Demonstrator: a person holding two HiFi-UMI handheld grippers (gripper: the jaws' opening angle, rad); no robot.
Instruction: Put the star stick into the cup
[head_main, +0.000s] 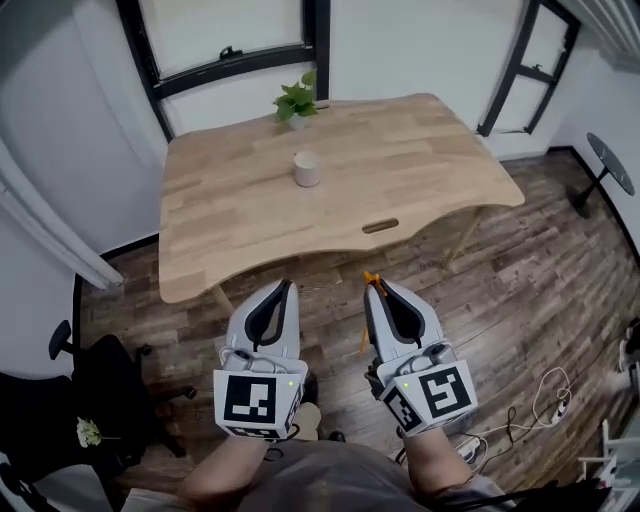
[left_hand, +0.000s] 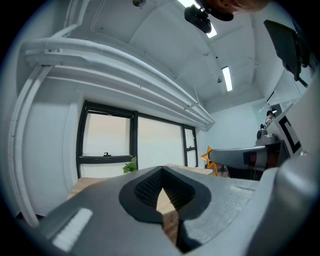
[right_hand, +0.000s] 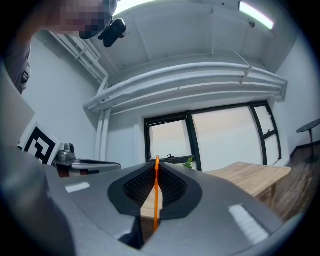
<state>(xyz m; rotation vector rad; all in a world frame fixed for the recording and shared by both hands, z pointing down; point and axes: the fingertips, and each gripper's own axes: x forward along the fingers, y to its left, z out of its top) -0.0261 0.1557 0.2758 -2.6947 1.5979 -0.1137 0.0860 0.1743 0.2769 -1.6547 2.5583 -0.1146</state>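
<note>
A small pale cup (head_main: 306, 168) stands upright near the middle of the wooden table (head_main: 420, 170). Both grippers hang over the floor, short of the table's near edge. My right gripper (head_main: 373, 287) is shut on the orange star stick (head_main: 363, 335); its star tip pokes out just past the jaw tips. In the right gripper view the thin stick (right_hand: 156, 197) runs straight up between the closed pads of my right gripper (right_hand: 156, 167). My left gripper (head_main: 285, 287) is shut and empty, its jaws (left_hand: 161, 172) meeting at the tip. The star (left_hand: 207, 156) shows in the left gripper view.
A small potted plant (head_main: 297, 103) sits at the table's far edge, behind the cup. The table has a slot (head_main: 380, 226) near its front edge. A black chair (head_main: 105, 385) stands at lower left; cables and a power strip (head_main: 548, 400) lie on the floor at lower right.
</note>
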